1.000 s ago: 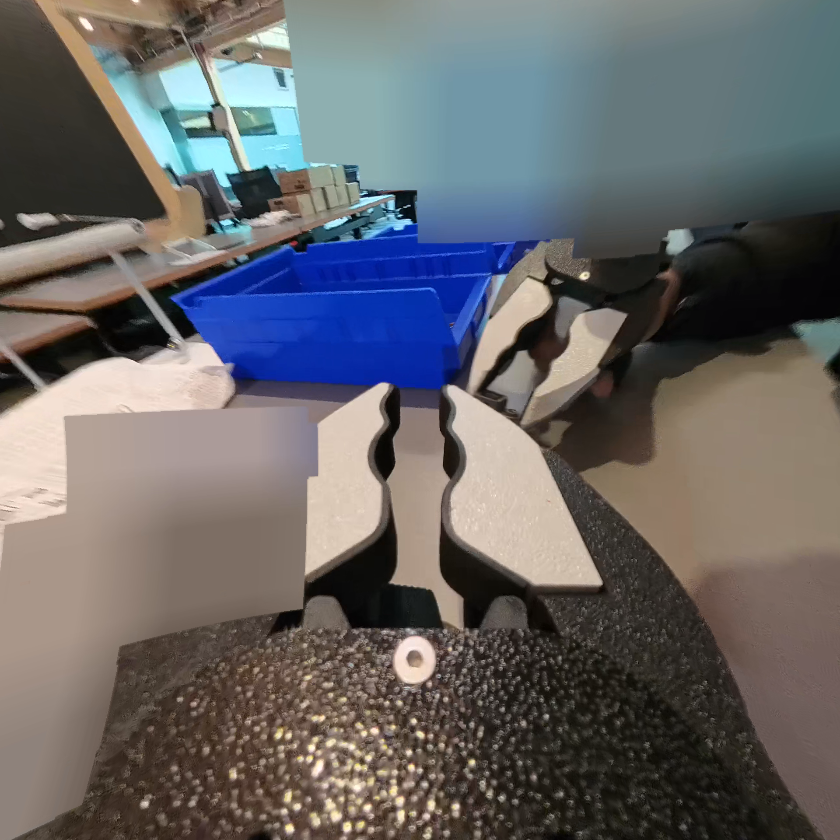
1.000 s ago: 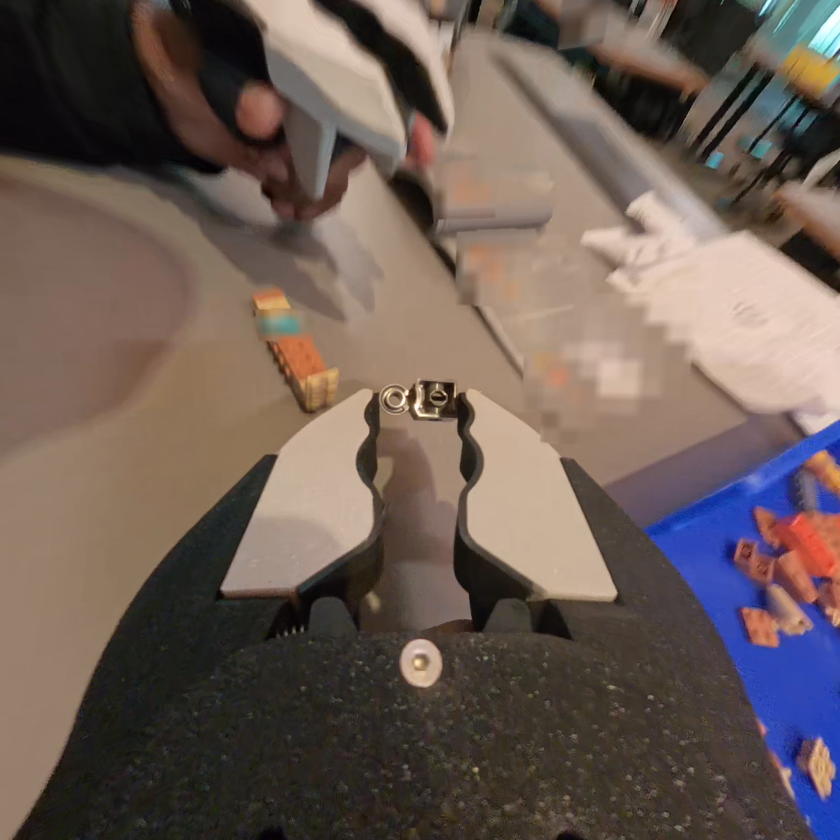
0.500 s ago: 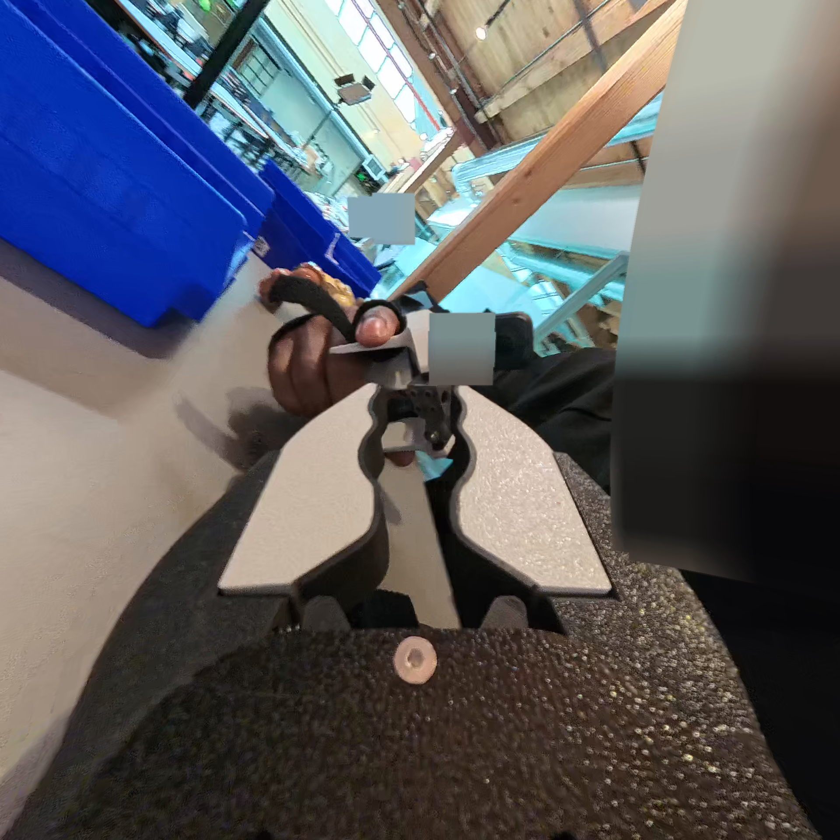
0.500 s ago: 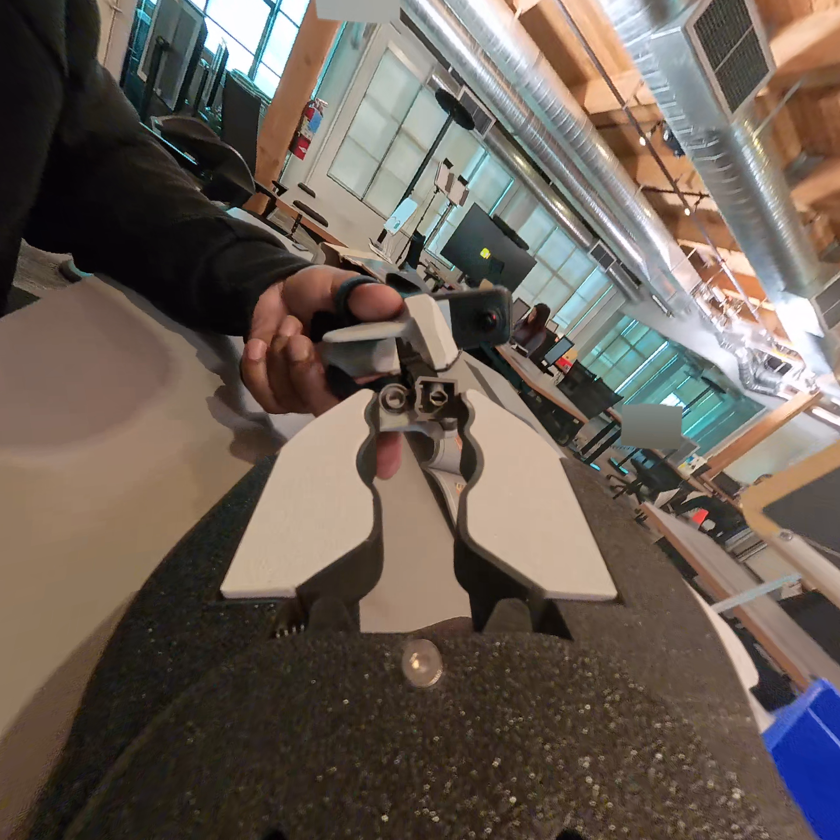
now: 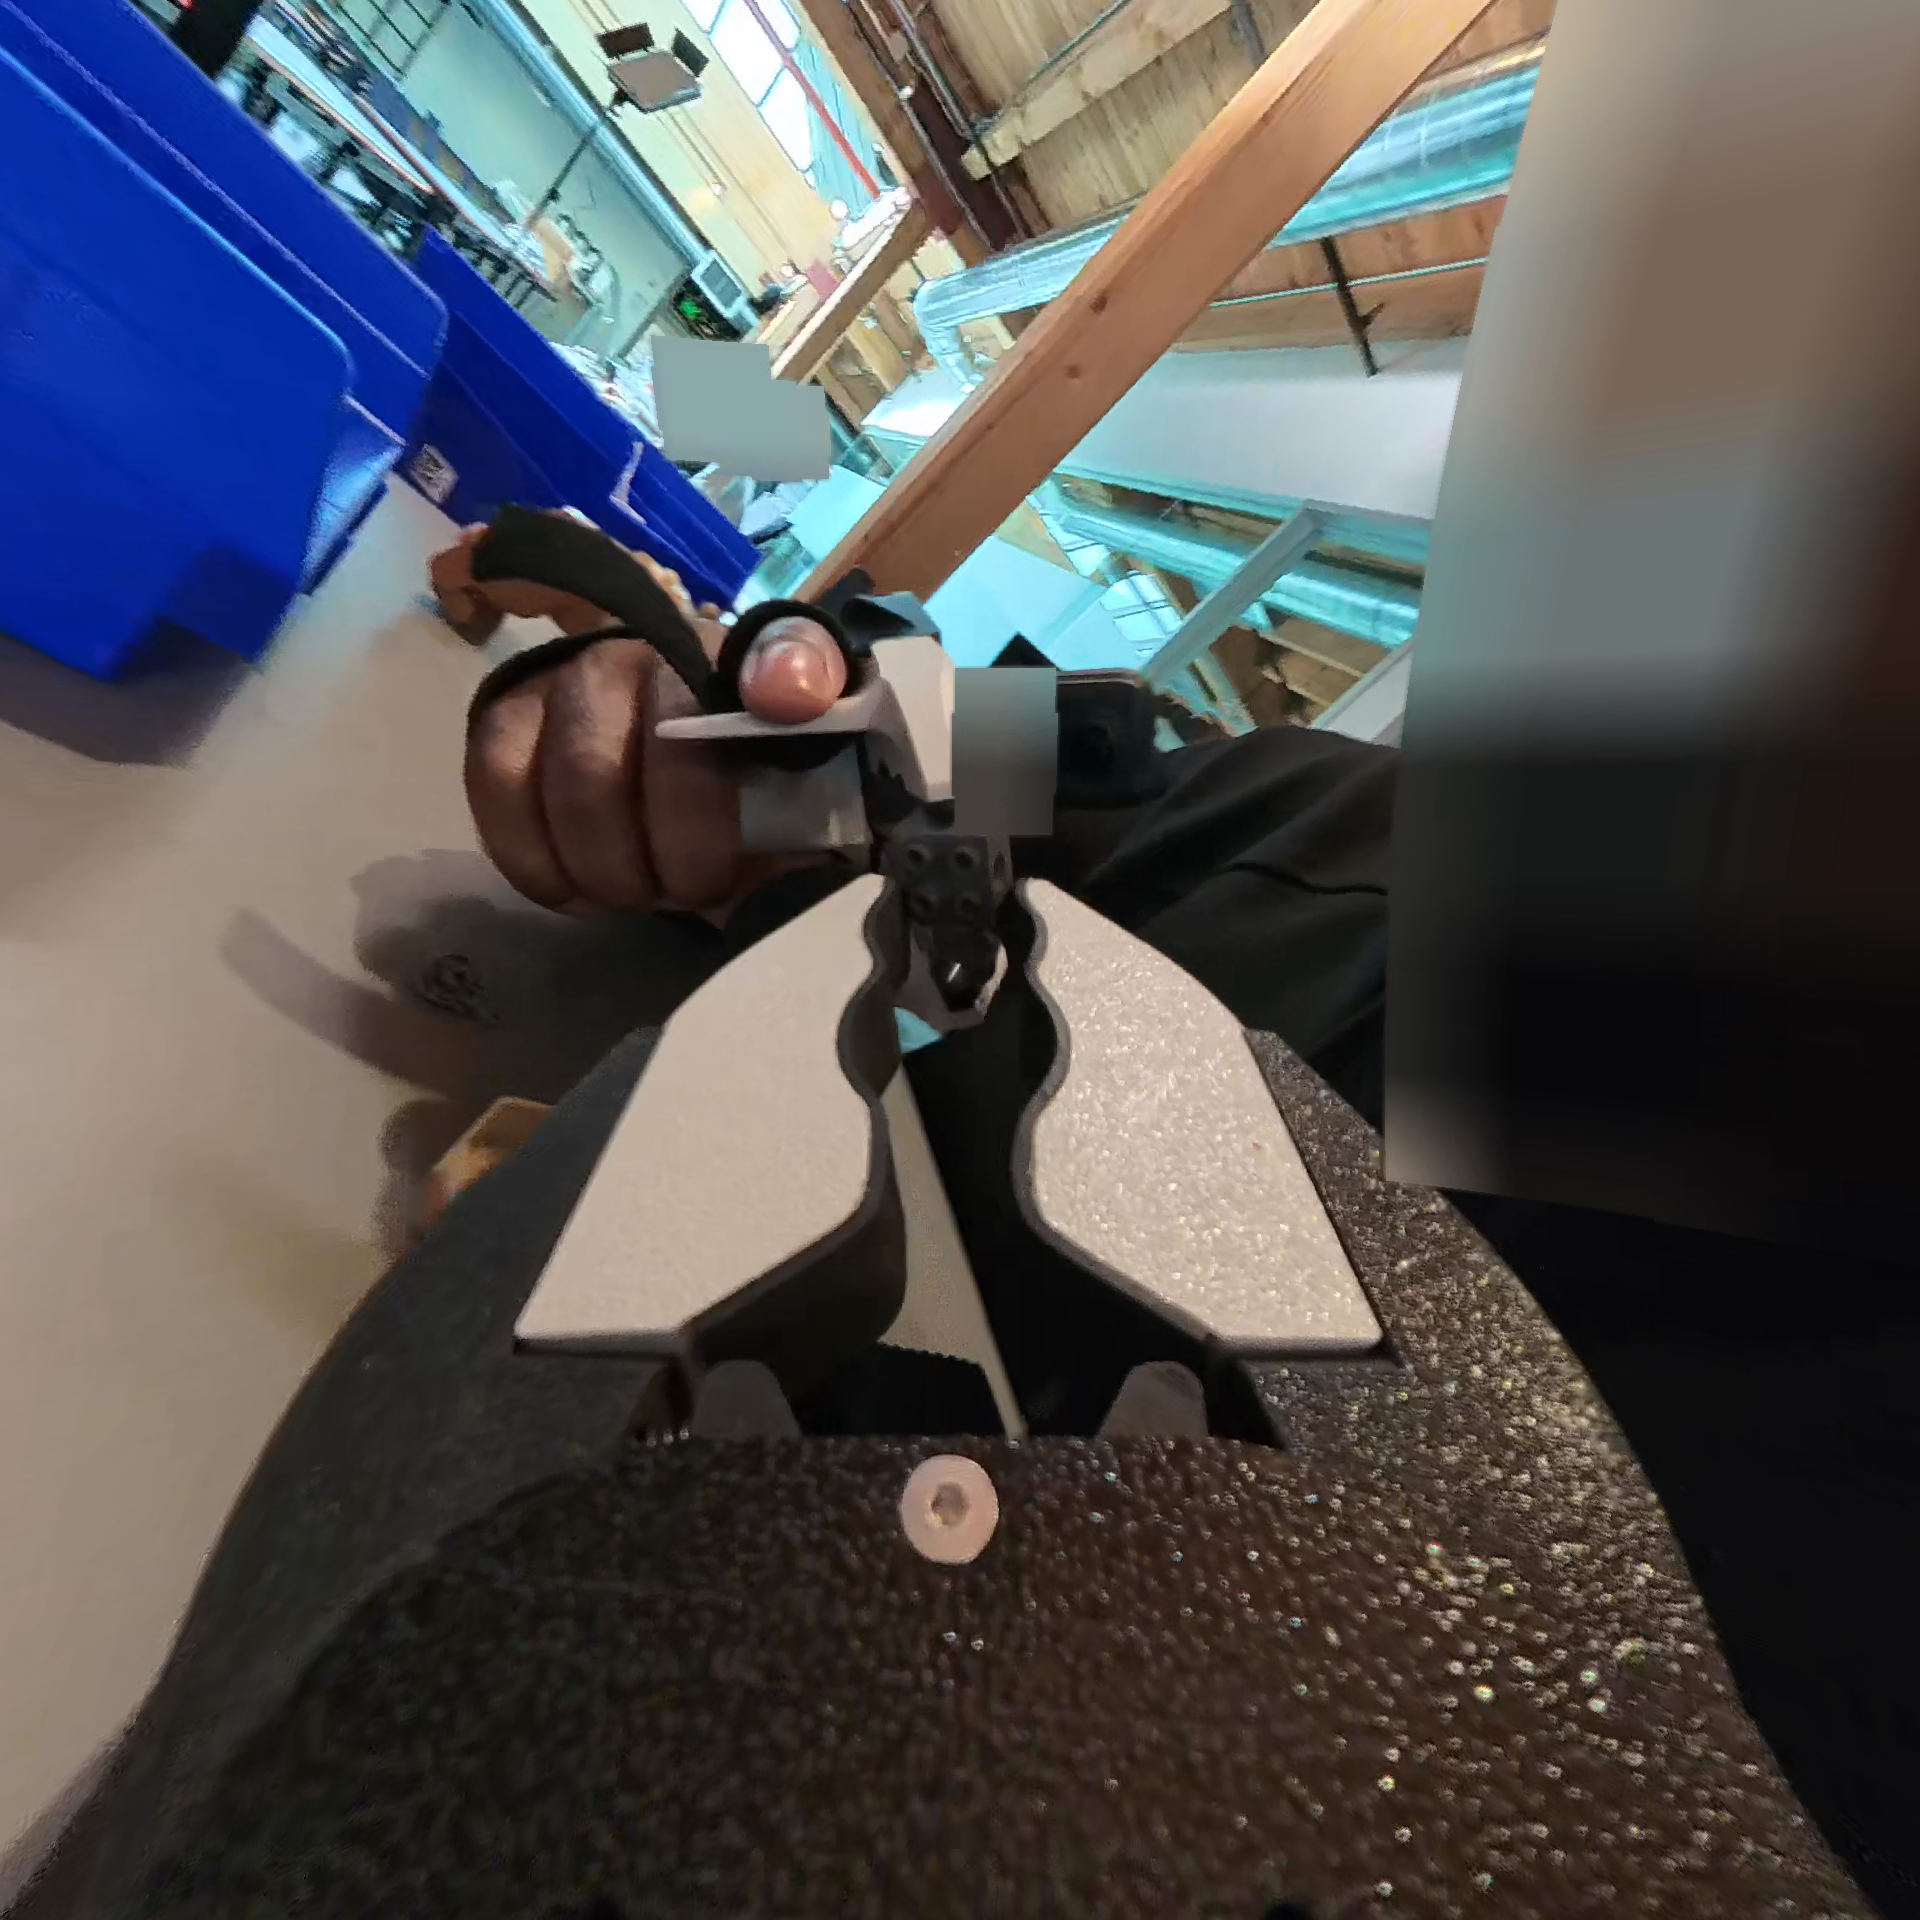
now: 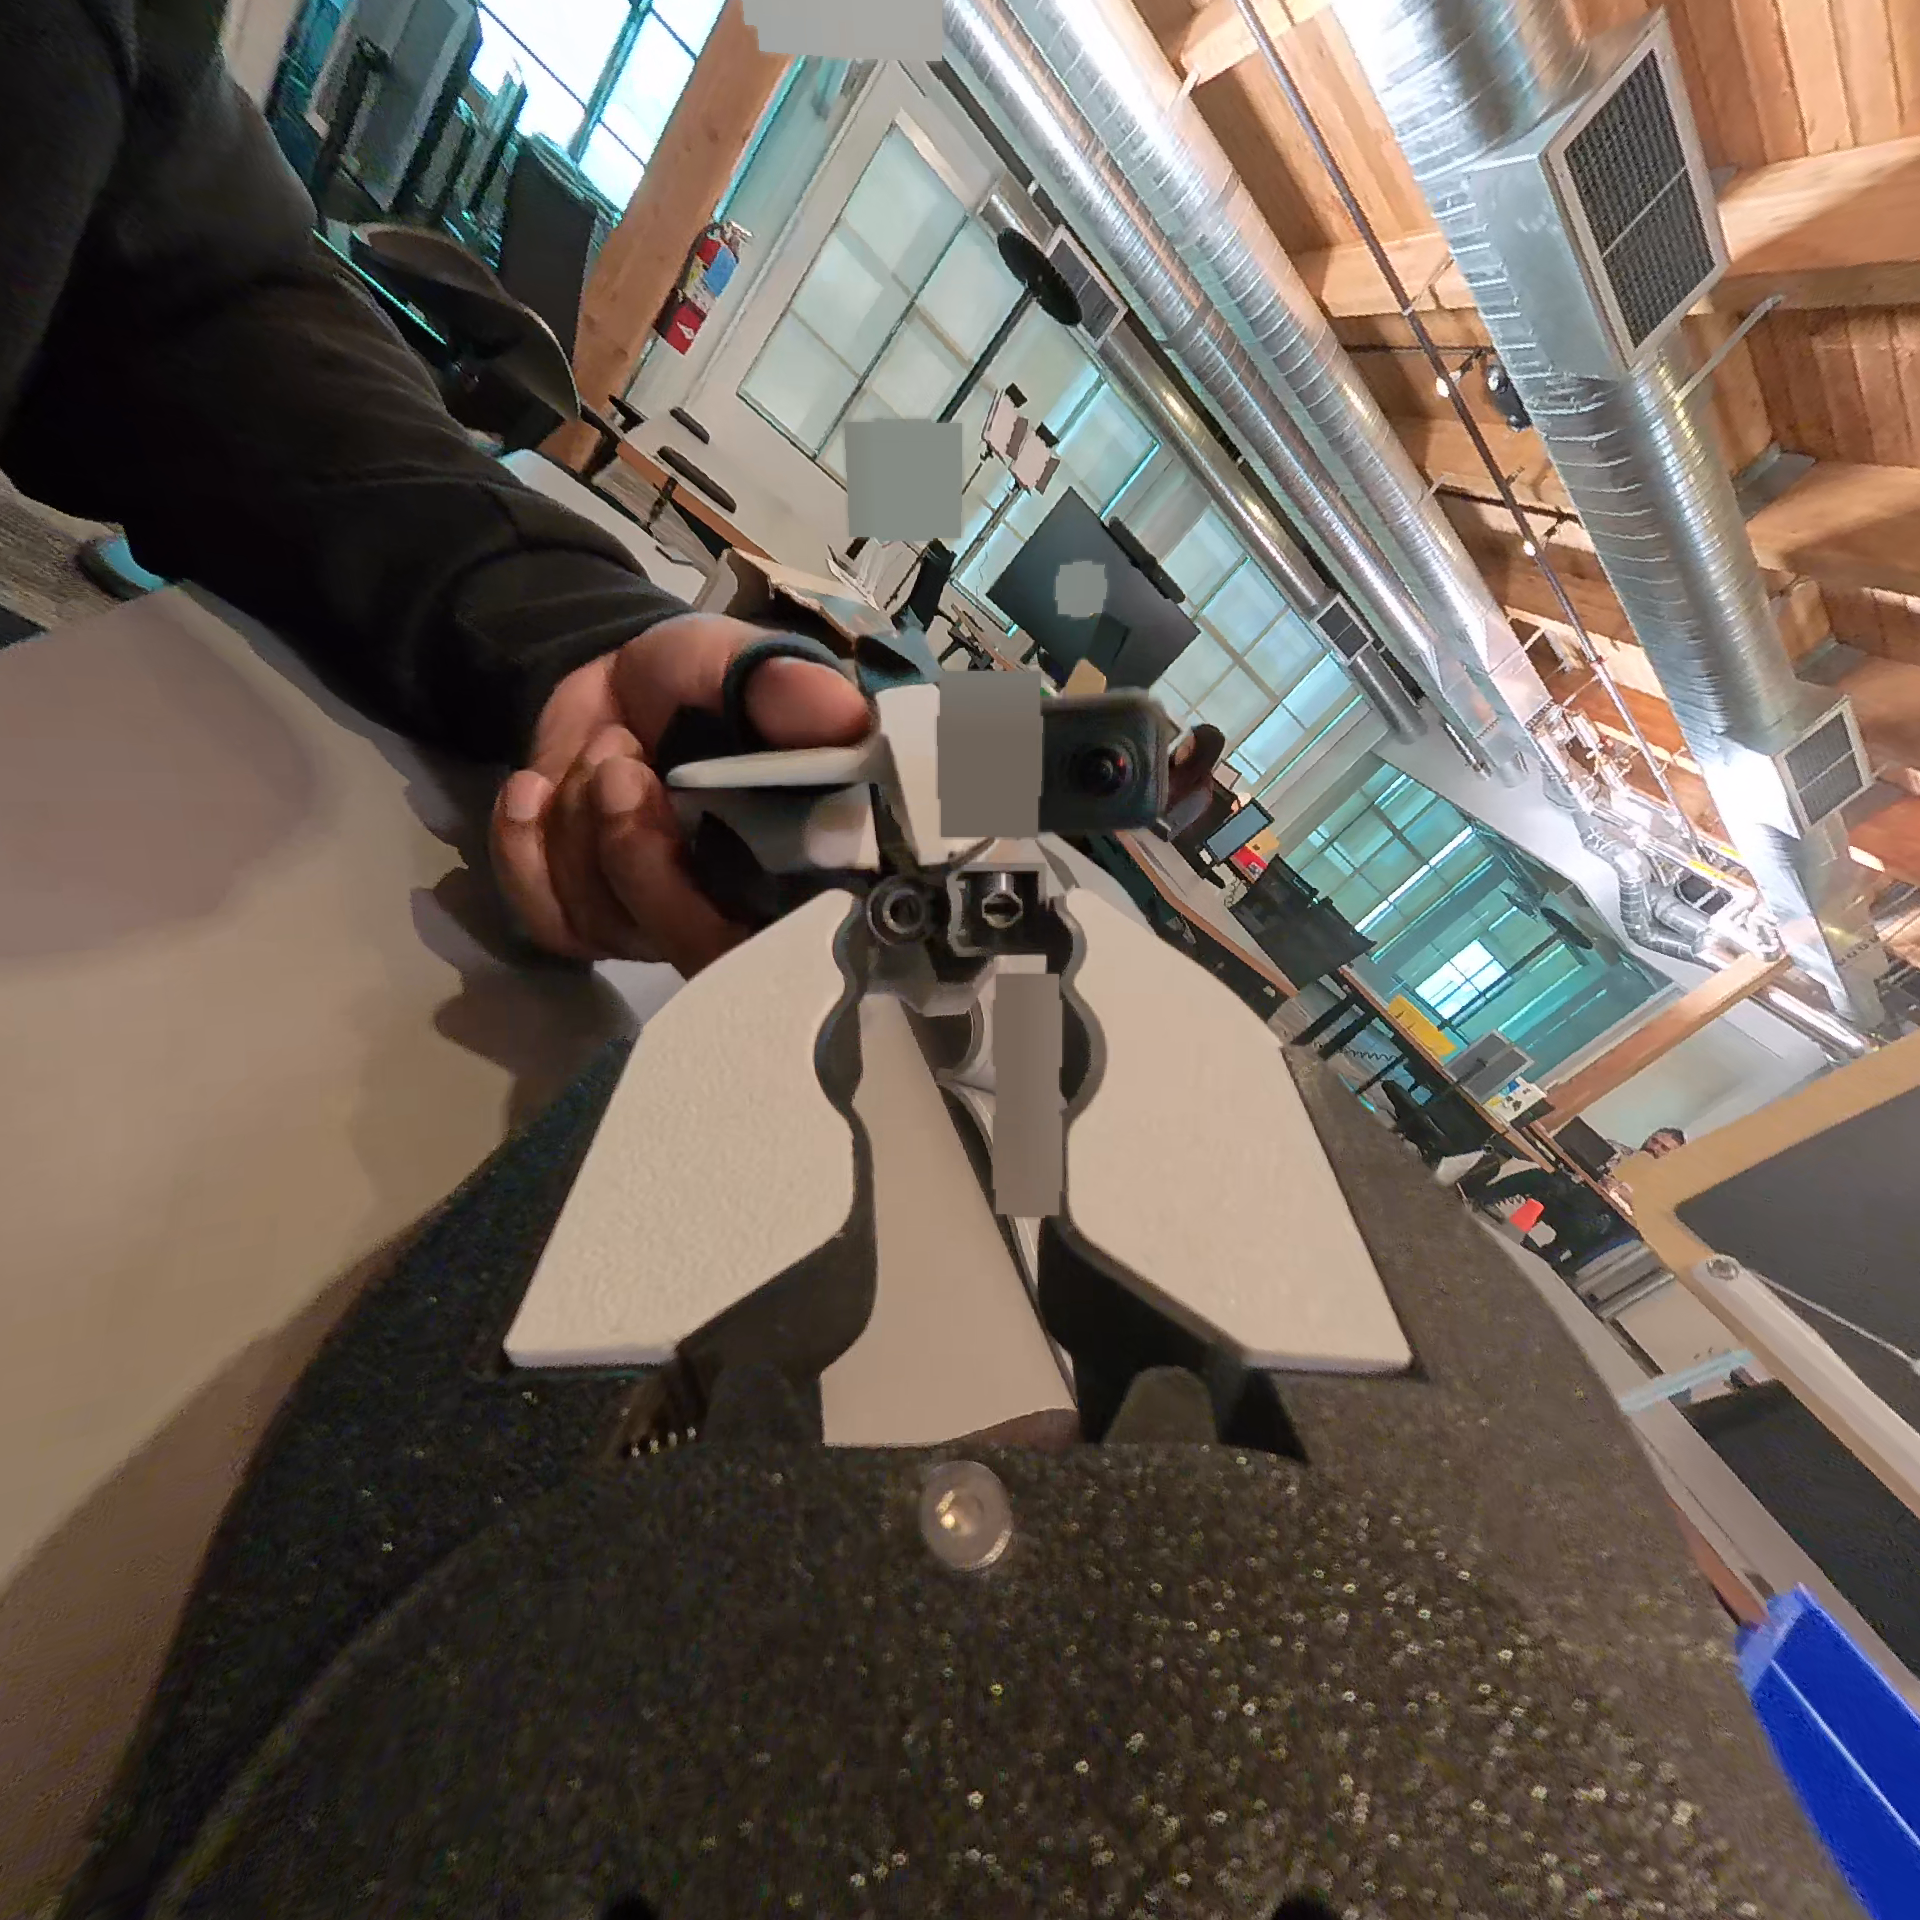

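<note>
My two grippers face each other, tip to tip, above the grey table [image 5: 156, 1091]. My right gripper [image 6: 956, 920] is shut on a small dark grey piece [image 6: 1000, 914] with a ring and a slotted pin on this side. In the left wrist view the same piece [image 5: 951, 883] shows a dark studded face. My left gripper [image 5: 948, 914] is closed on it from the opposite side, turned a quarter turn to the right one. The right gripper's body [image 5: 831, 769] and the hand [image 5: 582, 790] holding it show behind the piece. The left gripper's body [image 6: 904, 748] also shows in the right wrist view.
Blue bins [image 5: 156, 416] stand along the table's far side, and a bin corner [image 6: 1849, 1745] is low on the right. A small tan brick [image 5: 457, 571] and another [image 5: 488, 1132] lie on the table. A person's dark sleeve [image 6: 312, 416] reaches in. Both grippers' tips are close together, under 4 cm apart.
Both grippers rose from the table and turned to face each other. The right kept hold of the piece. The left jaws widened, then closed onto the piece.
</note>
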Tool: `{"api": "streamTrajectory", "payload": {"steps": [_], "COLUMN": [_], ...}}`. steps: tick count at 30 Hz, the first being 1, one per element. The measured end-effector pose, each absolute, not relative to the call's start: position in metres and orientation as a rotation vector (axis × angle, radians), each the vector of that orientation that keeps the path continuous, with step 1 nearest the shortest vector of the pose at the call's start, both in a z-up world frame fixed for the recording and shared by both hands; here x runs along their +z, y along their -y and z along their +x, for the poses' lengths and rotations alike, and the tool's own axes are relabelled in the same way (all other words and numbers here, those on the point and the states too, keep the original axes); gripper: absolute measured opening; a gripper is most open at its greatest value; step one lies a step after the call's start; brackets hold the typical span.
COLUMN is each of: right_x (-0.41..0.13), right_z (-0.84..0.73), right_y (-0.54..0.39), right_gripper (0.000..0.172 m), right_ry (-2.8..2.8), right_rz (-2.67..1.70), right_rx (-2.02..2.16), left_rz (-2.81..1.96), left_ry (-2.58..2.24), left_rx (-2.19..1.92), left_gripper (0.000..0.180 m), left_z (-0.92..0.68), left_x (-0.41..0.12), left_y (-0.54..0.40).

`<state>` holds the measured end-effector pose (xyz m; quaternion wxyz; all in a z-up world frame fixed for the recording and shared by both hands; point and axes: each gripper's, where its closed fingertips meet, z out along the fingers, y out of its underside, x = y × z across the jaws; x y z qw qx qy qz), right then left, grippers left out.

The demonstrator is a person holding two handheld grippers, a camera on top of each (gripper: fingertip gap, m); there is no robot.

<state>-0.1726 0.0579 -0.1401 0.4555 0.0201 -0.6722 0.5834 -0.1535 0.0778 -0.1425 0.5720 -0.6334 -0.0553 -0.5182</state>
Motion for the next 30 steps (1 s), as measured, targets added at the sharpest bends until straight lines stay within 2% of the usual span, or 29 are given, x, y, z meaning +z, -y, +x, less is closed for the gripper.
{"api": "streamTrajectory", "payload": {"steps": [7,11,16,23,30], "right_x": [-0.149,-0.15,-0.148,-0.194,-0.234], "right_z": [-0.18,-0.183,-0.177,-0.174,-0.172], "right_y": [-0.063,-0.074,-0.104,-0.152,-0.173], "right_gripper": [0.033,0.041,0.04,0.023,0.02], "right_ry": [1.7,1.736,1.819,2.15,2.363], "right_rz": [0.001,-0.072,-0.23,-0.384,-0.479], "right_rx": [1.366,1.319,1.3,1.171,1.03], "left_rz": [-1.619,-1.568,-1.554,-1.557,-1.558], "left_ry": [0.076,0.116,0.173,0.233,0.249], "left_rx": [-0.926,-0.886,-0.711,-0.59,-0.593], "left_gripper": [0.017,0.018,0.017,0.017,0.017], "left_z": [-0.163,-0.177,-0.208,-0.232,-0.235], "left_x": [-0.154,-0.148,-0.149,-0.155,-0.159], "left_y": [-0.082,-0.079,-0.075,-0.074,-0.075]}}
